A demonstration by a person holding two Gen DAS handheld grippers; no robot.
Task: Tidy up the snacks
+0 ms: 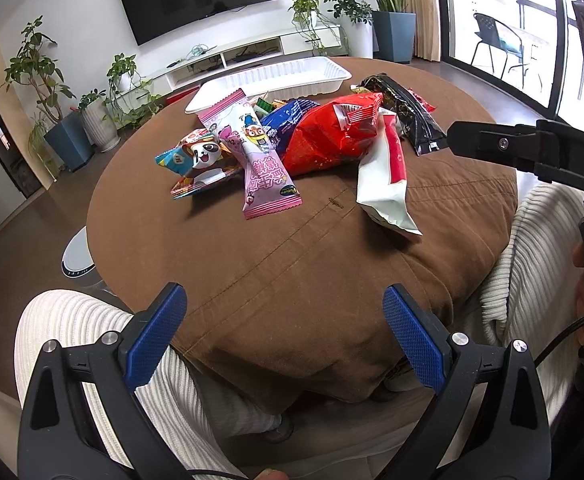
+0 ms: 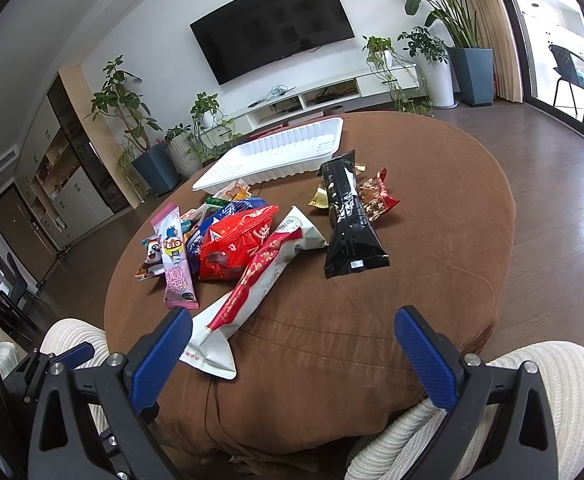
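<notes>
On the brown-covered round desk (image 2: 372,320), snack packets sit in a loose pile just in front of a white plastic tray (image 2: 275,152) at the far edge; tray holds nothing visible. Pile: pink cartoon packet (image 1: 261,160) on top at left, panda packet (image 1: 199,160) beside it, red bag (image 1: 332,136) in the middle, white-and-red bag (image 2: 251,280) reaching nearest the person, black pouch (image 2: 350,220) to the right, lying slightly apart. Left tool (image 1: 283,336) hovers low over the near desk edge, above the person's white-trousered knees, released, jaws wide, nothing between them. Right tool (image 2: 292,354) likewise released and wide, aimed at the pile; near end of the white-and-red bag lies just beside its left finger.
</notes>
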